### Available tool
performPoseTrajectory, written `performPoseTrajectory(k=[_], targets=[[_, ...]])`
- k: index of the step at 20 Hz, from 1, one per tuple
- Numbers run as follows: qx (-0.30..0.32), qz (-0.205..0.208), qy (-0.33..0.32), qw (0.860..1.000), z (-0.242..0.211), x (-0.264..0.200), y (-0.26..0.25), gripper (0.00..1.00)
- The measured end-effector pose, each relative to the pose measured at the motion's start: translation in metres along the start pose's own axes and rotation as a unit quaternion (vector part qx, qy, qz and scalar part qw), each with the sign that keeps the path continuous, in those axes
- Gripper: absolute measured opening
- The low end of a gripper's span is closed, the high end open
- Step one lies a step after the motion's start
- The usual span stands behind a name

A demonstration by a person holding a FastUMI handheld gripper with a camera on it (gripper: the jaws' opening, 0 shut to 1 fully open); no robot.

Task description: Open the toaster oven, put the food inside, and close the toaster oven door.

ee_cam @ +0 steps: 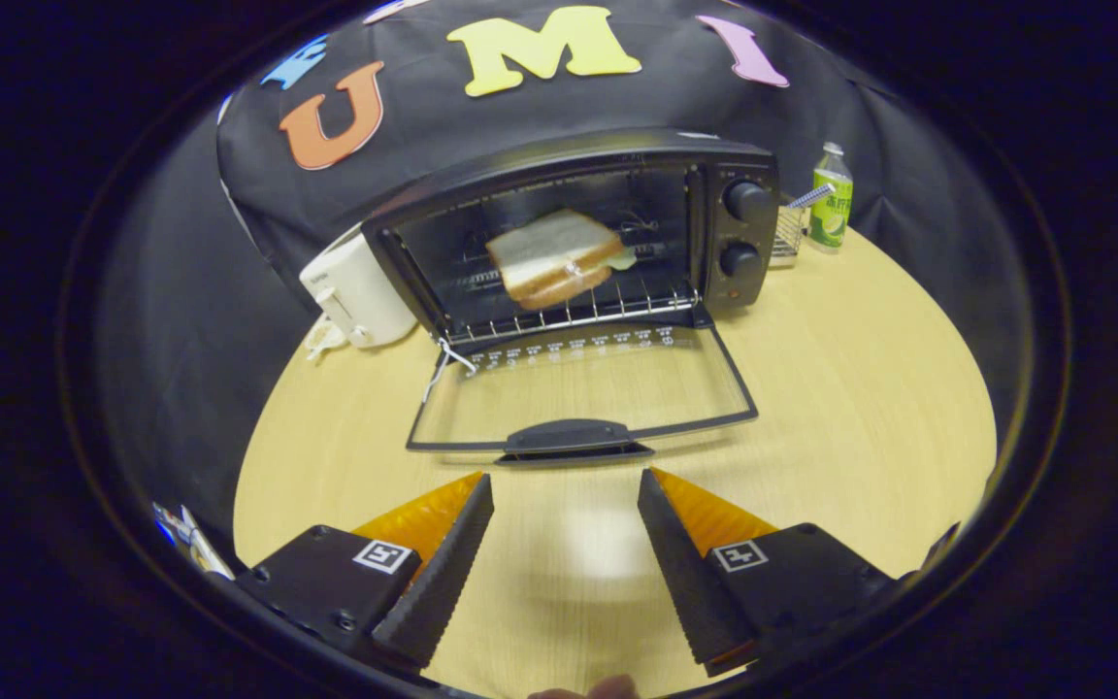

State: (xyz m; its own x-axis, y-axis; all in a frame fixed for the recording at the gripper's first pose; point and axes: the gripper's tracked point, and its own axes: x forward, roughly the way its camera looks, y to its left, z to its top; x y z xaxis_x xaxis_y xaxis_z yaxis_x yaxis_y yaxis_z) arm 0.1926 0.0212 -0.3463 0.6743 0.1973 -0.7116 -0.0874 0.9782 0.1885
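Observation:
A black toaster oven [734, 209] stands on the round wooden table [860, 388] beyond my fingers. Its glass door [583, 393] lies folded down flat toward me, with the dark handle [569, 437] just ahead of the fingertips. A sandwich [554, 257] of white bread lies on the wire rack [569, 316] inside the oven. My gripper [564, 481] is open, nothing between its fingers, a short way in front of the door handle and above the tabletop.
A white toaster [360, 291] stands at the oven's left. To the oven's right sit a small wire basket [789, 228] and a green-labelled bottle [831, 199]. Black cloth backs the table.

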Motion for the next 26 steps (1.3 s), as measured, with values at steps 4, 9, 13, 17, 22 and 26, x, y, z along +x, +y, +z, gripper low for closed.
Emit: performPoseTrajectory(k=[4,9,13,17,22,26], targets=[[-0.01,-0.016,0.006,1.0,-0.009,0.025,-0.004,0.97],[-0.014,-0.034,0.012,0.999,-0.009,0.047,-0.008,0.97],[-0.027,-0.047,0.01,0.998,-0.01,0.051,-0.008,0.97],[-0.024,-0.051,0.015,0.998,-0.007,0.044,-0.006,0.98],[-0.016,-0.047,-0.019,0.999,0.015,0.012,0.0,0.97],[-0.022,-0.048,-0.053,0.997,0.038,-0.01,0.006,0.97]])
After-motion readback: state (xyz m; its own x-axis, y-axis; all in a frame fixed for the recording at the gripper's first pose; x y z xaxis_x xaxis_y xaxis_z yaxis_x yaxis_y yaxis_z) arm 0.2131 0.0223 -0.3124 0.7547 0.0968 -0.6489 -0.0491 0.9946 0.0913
